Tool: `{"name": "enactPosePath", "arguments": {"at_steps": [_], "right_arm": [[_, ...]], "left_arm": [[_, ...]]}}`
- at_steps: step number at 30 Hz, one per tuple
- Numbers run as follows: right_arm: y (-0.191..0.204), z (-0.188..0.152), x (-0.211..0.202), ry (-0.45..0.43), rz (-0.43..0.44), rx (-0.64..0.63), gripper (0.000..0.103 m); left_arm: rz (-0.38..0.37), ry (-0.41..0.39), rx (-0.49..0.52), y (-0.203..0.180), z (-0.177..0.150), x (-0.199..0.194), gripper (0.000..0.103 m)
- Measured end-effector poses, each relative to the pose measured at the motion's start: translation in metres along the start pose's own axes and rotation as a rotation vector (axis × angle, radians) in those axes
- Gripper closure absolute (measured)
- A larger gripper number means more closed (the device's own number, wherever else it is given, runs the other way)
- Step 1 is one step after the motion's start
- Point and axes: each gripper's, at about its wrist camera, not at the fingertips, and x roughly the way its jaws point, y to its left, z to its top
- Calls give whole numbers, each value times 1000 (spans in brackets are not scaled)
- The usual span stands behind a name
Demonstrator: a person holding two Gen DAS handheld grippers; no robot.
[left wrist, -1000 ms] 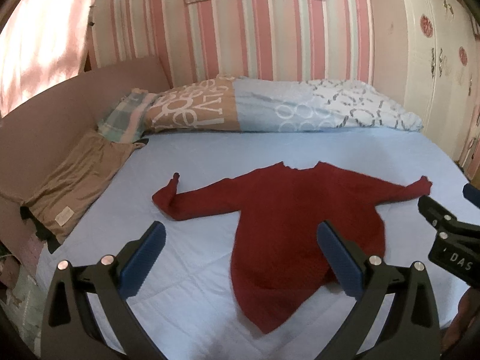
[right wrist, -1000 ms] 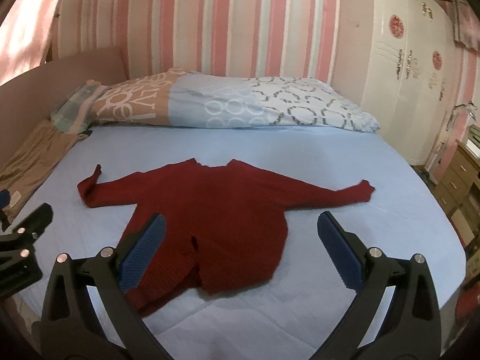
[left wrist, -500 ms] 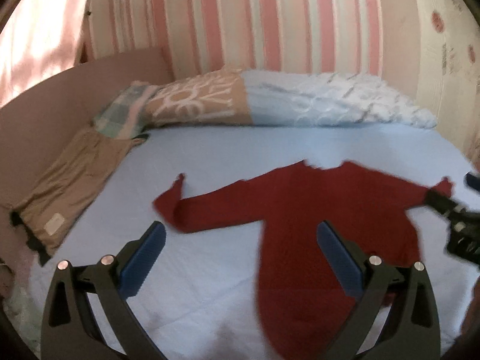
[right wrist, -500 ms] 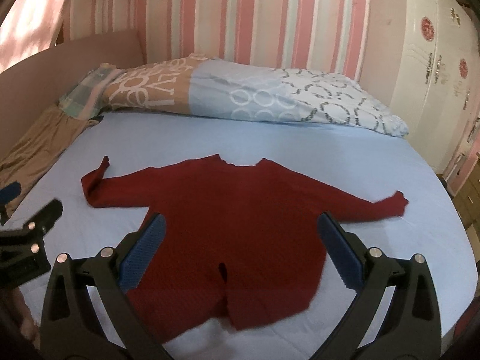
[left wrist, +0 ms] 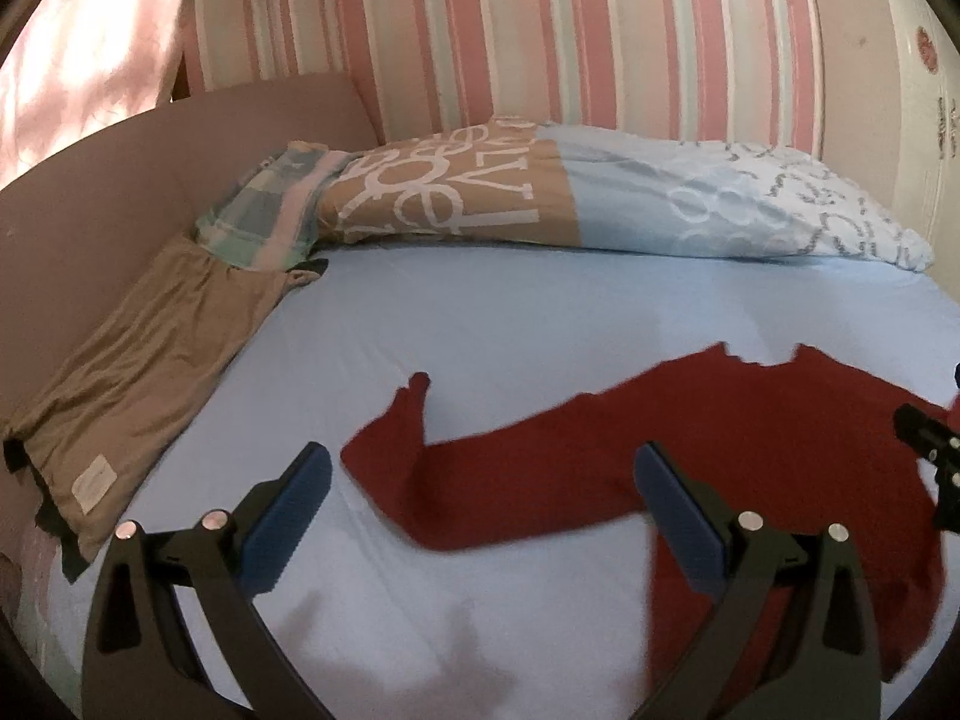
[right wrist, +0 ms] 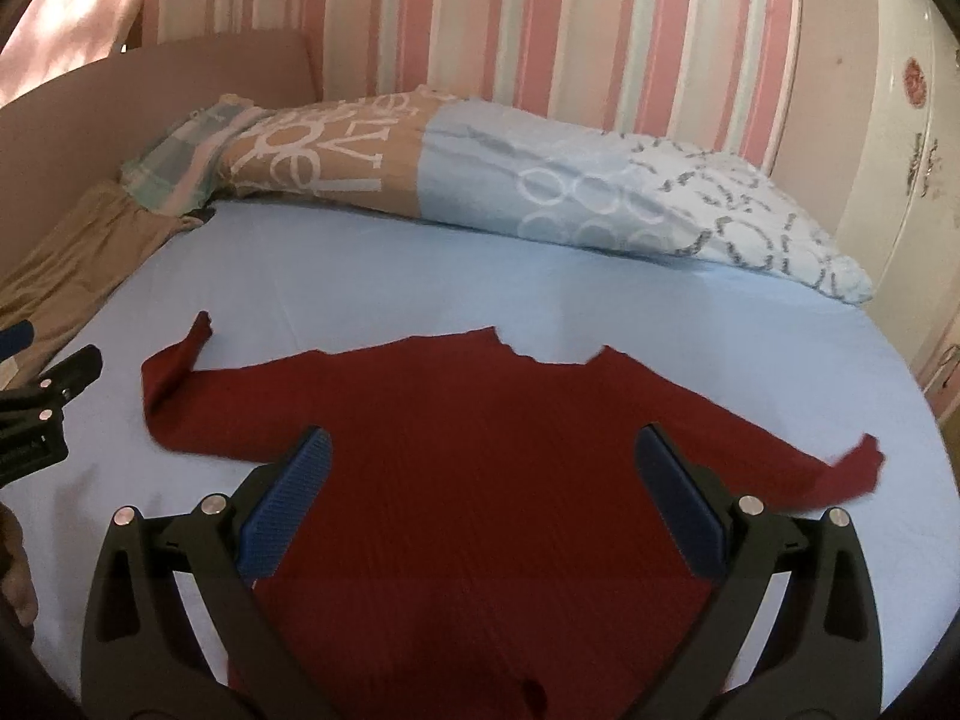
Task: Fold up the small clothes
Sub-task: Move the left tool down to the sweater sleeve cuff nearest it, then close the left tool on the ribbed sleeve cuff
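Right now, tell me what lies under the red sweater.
The red sweater lies spread flat on the light blue bedsheet, which shows all around it. Whatever sits beneath the fabric itself is covered and cannot be seen.

Home bedroom: bed (right wrist: 540, 294), pillows (right wrist: 492, 180) (striped wallpaper (right wrist: 540, 30)).

Sweater (right wrist: 480, 480) is lying spread on the bed (right wrist: 600, 312), pillows (right wrist: 480, 180) sitting behind it, folded cloth (left wrist: 150, 360) lying off left.

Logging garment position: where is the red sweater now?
The red sweater lies flat on the light blue bedsheet, sleeves spread, below the patterned pillows; the open right claw hovers over it.
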Motion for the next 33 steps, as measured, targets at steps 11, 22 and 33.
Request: {"name": "enactPosePath", "arguments": {"at_steps": [11,22,33], "right_arm": [[27,24,99,9,34,-54,3],[35,10,139,58,34,-94,3],[27,7,144,82,16,-56,3]], "left_arm": [[3,108,-84,44,-8,123,2],[70,219,-2,62,-11,227,2],[139,314,155,58,1,262,4]]}}
